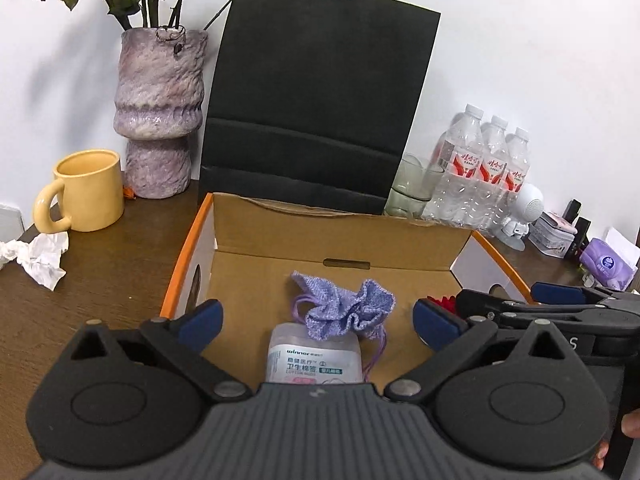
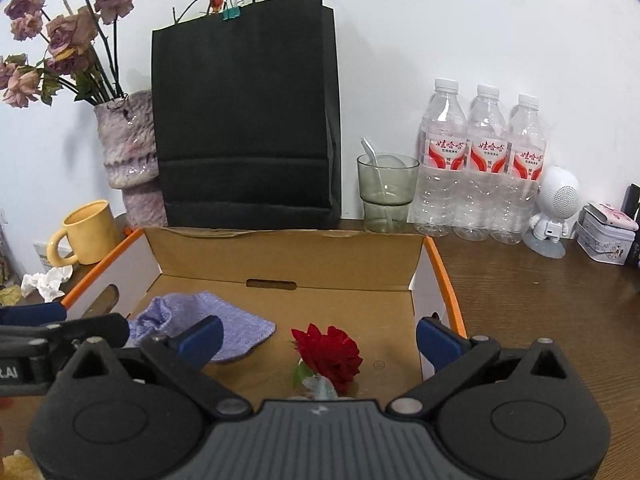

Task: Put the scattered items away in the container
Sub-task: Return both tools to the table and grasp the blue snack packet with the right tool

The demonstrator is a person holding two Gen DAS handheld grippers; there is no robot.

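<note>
Open cardboard box (image 2: 288, 258) holds lilac pouch (image 1: 344, 306), cotton-swab pack (image 1: 316, 360); red rose (image 2: 328, 350) beside them

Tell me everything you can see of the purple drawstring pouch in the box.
The purple drawstring pouch is a small lilac bag of coarse woven cloth with a gathered, ruffled mouth and thin purple cords. It lies slack on the floor of the open cardboard box, partly over the cotton swab pack. It lies apart from the red rose. Neither open gripper touches it.

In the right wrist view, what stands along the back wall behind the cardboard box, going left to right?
Yellow mug → purple vase → black paper bag → glass with a spoon → three water bottles → white figurine → tin.
</note>
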